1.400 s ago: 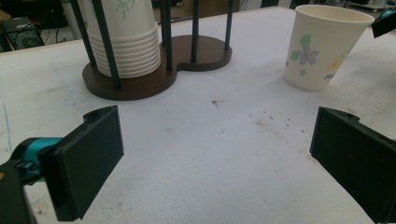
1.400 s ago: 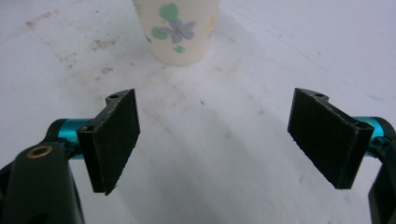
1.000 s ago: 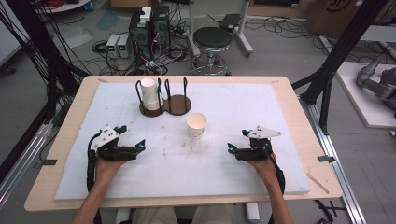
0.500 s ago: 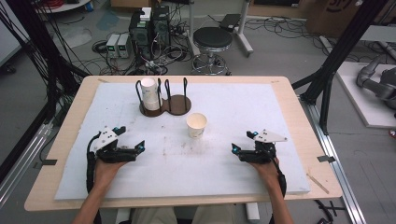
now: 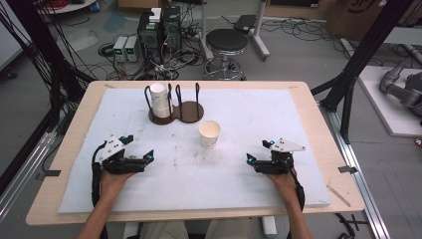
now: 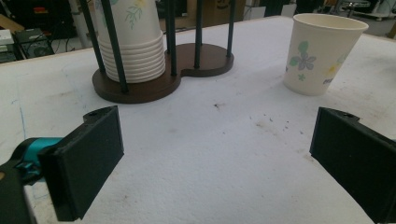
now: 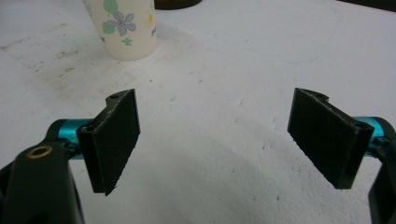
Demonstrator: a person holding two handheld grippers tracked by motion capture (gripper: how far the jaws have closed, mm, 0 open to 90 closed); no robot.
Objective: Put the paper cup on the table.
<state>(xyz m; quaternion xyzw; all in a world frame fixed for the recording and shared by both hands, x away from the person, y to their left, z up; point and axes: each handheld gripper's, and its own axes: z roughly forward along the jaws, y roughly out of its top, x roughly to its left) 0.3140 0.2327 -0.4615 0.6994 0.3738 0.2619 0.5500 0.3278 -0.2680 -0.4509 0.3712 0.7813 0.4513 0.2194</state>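
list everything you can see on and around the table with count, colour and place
loose paper cup: one, cream with flower print, upright mid-table, in front of the rack
stack of paper cups: one stack, same cream print, in the rack's left bay
cup rack: one, dark brown base with black posts, far middle of the table; right bay empty
white mat: one, covers most of the table top
table: one, light wood
stool: one, black round seat, on the floor beyond the table
computer boxes: black, with cables, floor beyond the table
left hand-held gripper: one, black, jaws open, near left on the mat
right hand-held gripper: one, black, jaws open, near right on the mat
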